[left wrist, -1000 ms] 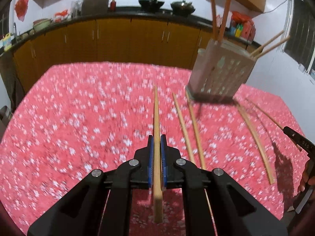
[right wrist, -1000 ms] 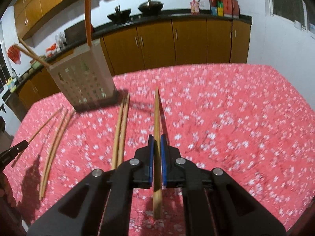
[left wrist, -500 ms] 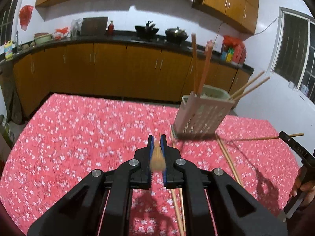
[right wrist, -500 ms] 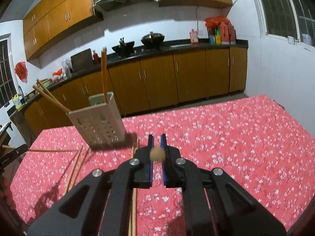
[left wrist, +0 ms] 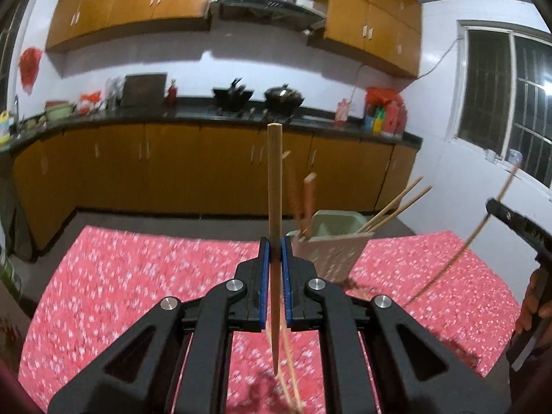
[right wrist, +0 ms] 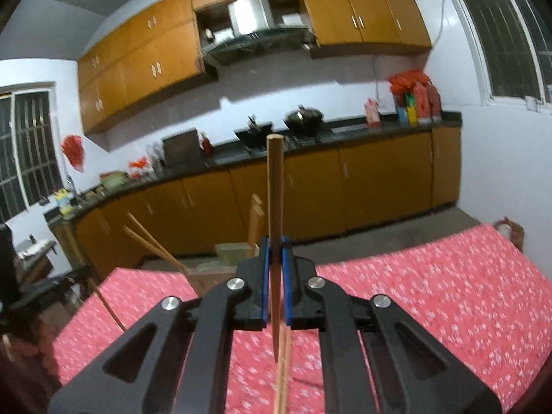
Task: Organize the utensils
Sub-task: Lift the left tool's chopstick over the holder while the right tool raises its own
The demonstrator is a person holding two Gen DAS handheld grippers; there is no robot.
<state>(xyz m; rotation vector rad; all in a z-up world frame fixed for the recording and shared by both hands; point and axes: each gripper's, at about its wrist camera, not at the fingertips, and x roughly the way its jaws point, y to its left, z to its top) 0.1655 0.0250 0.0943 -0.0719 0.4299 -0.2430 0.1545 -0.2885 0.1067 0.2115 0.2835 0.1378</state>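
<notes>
A slim, round-sectioned wooden chopstick (left wrist: 274,186) stands nearly upright in the left gripper (left wrist: 275,258), whose blue-padded jaws are clamped tight on its shaft, the blunt end up and the tapered tip hanging below the black fingers; a second, matching wooden chopstick (right wrist: 275,193) is pinched the same way in the closed right gripper (right wrist: 275,262), also upright with its thin tip down. Just beyond the left gripper a pale grey-green plastic utensil basket (left wrist: 331,246), rectangular with slotted walls, sits on the worktop (left wrist: 138,276), which is covered in a red cloth dotted with small white blossoms; four chopsticks are in the basket, two (left wrist: 303,193) standing steeply and blurred, two (left wrist: 396,203) leaning out over its right rim. In the right wrist view the same basket (right wrist: 234,252) is mostly hidden behind the gripper. Further loose chopsticks (left wrist: 289,372) lie on the cloth below the left gripper's fingers, blurred. At the right edge of the left view the other gripper shows with its chopstick slanting, and part of a hand (left wrist: 533,296) holding it
</notes>
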